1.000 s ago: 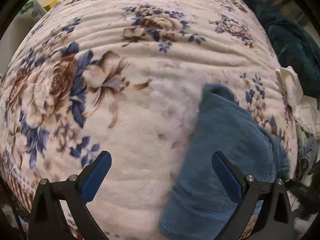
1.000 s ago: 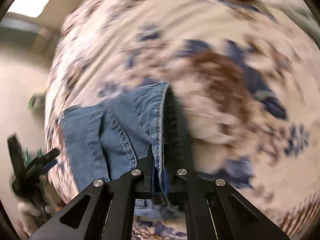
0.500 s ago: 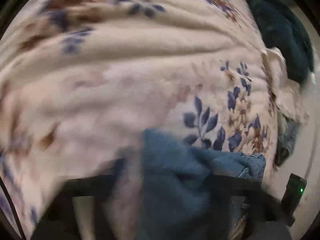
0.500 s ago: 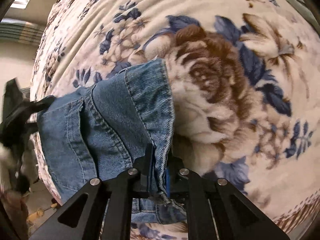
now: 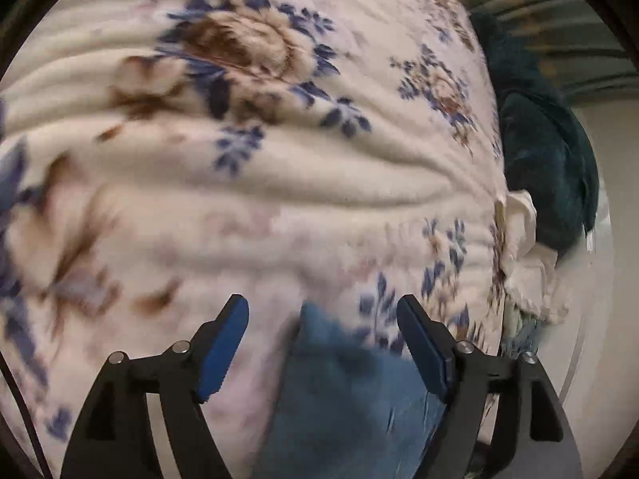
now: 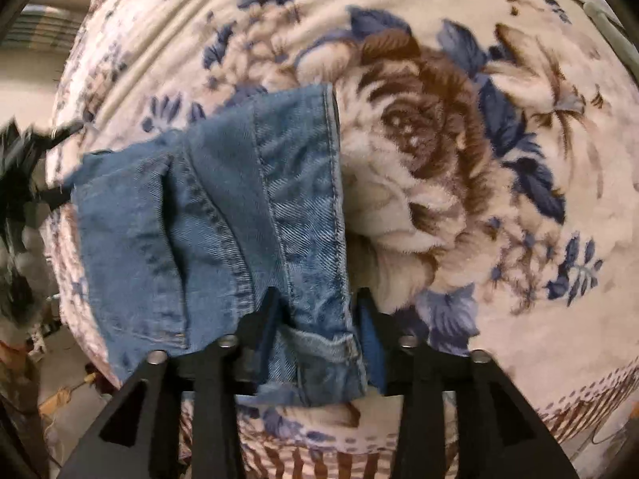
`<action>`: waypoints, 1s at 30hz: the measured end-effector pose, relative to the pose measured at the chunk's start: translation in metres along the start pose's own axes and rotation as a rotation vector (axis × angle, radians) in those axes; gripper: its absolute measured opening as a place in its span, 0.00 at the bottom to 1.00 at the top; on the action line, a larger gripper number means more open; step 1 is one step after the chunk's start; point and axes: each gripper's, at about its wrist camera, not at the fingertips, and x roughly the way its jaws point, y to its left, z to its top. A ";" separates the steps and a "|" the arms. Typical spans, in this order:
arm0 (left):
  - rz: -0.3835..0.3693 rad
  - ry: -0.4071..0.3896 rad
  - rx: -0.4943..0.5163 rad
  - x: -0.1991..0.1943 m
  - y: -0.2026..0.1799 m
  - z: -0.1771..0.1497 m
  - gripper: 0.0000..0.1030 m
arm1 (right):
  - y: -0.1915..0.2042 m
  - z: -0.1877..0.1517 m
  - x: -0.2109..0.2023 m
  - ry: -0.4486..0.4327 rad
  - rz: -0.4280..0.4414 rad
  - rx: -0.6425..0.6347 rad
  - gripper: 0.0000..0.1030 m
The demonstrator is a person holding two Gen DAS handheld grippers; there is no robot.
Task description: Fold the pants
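Denim pants [image 6: 223,215] between downward-tilted right tool's [image 6: 317,319] just-parted jaws.

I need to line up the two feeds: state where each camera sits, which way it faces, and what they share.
Left wrist: on the left hand-held gripper, looking steeply down at the blanket; its open jaws straddle the jeans.
Right wrist: on the right hand-held gripper, looking down; jaws just opened around the jeans' hem.
Shared: jeans, blanket.

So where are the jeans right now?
The jeans lie folded on the floral blanket, left of centre in the right wrist view, hem between the right gripper pads.
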 end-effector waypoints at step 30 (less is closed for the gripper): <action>0.146 0.081 0.156 -0.008 0.004 -0.112 0.77 | -0.032 -0.063 0.046 0.167 0.083 0.206 0.73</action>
